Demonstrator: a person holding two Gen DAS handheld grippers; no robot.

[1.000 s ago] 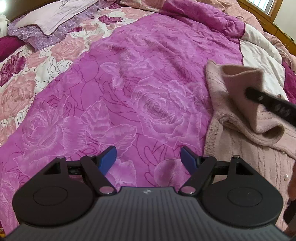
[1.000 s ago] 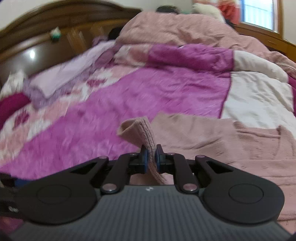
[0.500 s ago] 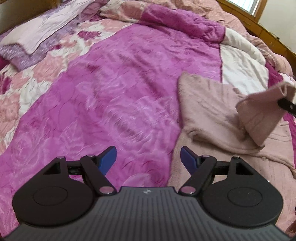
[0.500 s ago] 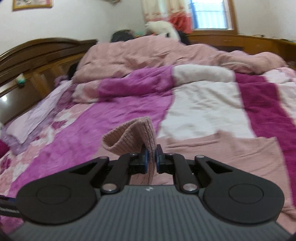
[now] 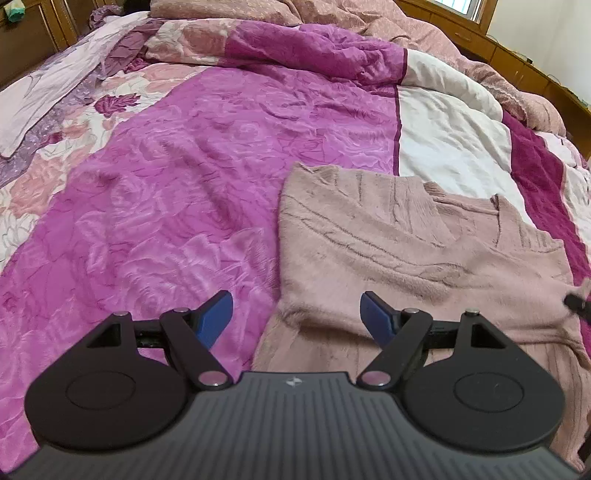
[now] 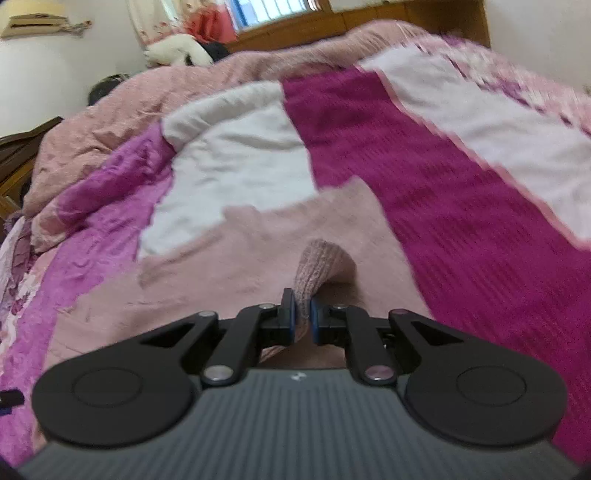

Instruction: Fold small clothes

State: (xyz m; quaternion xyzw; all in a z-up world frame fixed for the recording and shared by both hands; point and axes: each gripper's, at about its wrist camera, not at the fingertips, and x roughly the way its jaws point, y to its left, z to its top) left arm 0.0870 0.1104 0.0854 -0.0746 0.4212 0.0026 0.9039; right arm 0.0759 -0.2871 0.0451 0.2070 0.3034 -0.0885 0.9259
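A dusty-pink knit sweater [image 5: 406, 254] lies on the bed, its left side folded over the body. My left gripper [image 5: 295, 314] is open and empty, hovering over the sweater's left fold edge. My right gripper [image 6: 301, 317] is shut on the sweater's ribbed sleeve cuff [image 6: 317, 269], holding it low over the sweater body [image 6: 229, 266]. A tip of the right gripper [image 5: 576, 304] shows at the right edge of the left wrist view.
The bed is covered by a magenta rose-print quilt [image 5: 177, 177] with white [image 5: 450, 144] and dark crimson [image 6: 461, 221] panels. A bunched pink comforter [image 6: 129, 118] lies at the far end. Wooden headboard [image 5: 33, 33] at far left.
My right gripper carried the sleeve cuff rightward across the sweater and lowered it. The sleeve now lies flat over the body. The left gripper shifted right, staying open.
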